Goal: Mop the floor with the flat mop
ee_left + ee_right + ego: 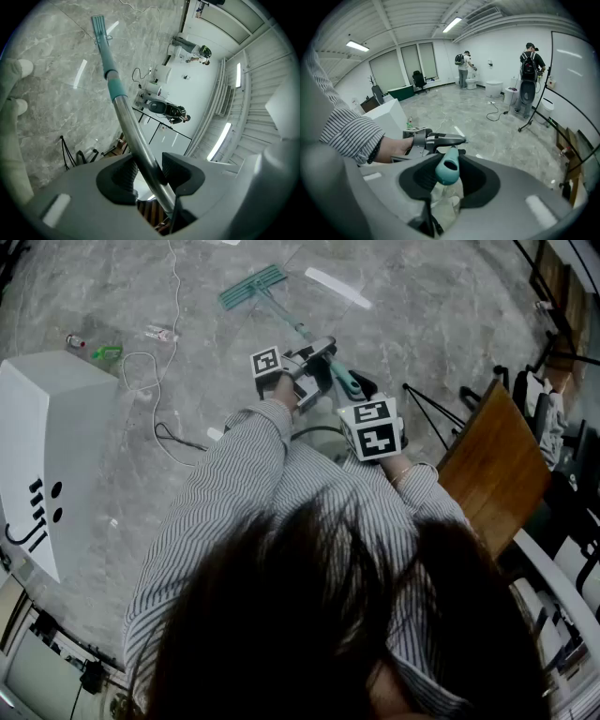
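Left gripper clamps the flat mop's metal shaft, right gripper grips its teal top end — mop head out on the grey floor.

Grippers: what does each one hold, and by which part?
Both hold the mop: left gripper on its metal shaft, right gripper on its teal top end.

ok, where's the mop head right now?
Head view, top centre: mop head flat on the floor, right of the white cable, at the far end of the handle.
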